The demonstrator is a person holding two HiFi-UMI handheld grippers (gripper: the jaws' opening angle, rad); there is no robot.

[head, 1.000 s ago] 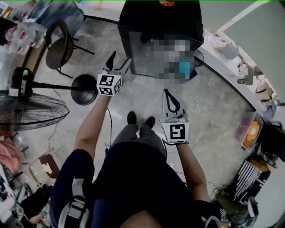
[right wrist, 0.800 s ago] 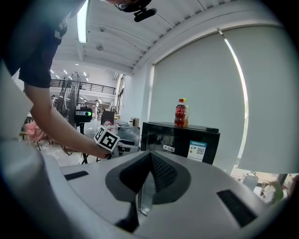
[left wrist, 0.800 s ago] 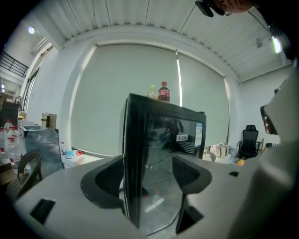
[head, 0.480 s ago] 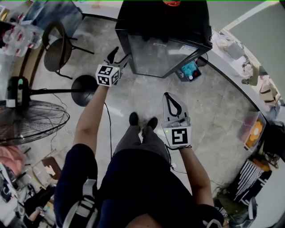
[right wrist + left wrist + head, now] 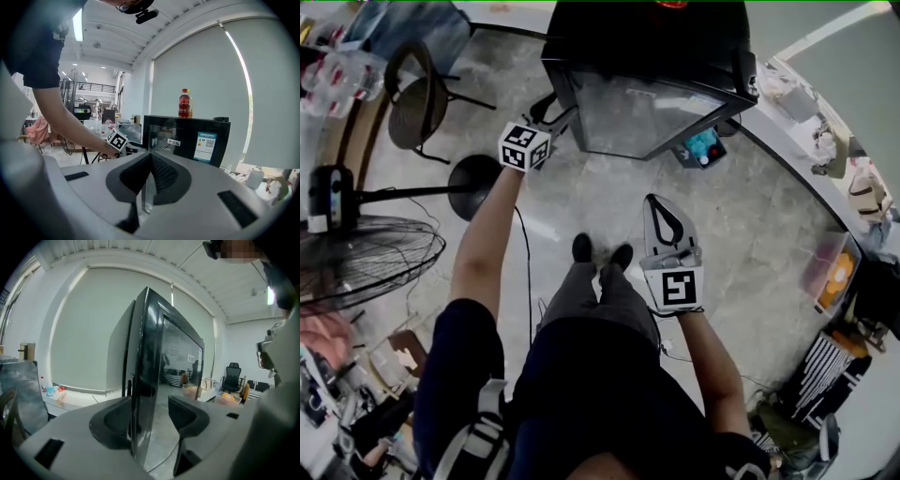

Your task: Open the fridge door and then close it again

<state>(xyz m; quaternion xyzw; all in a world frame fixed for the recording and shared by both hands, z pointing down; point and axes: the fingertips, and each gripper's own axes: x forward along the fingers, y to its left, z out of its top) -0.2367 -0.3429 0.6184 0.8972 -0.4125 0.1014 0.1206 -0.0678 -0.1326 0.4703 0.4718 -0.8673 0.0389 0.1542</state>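
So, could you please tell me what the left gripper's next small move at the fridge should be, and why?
Probably finish closing the left gripper on the fridge door. The door's edge already stands between its jaws, which have just been closing, but one pad shows a gap to the glass, so there seems to be no firm grip to pull with yet.

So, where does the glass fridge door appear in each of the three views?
Head view: fridge door at top centre, just beyond the left gripper.
Left gripper view: its edge upright in the middle, between the jaws, which have just been closing around it.
Right gripper view: right of centre, facing the camera.
Shared landmark: the left gripper at the door's edge.
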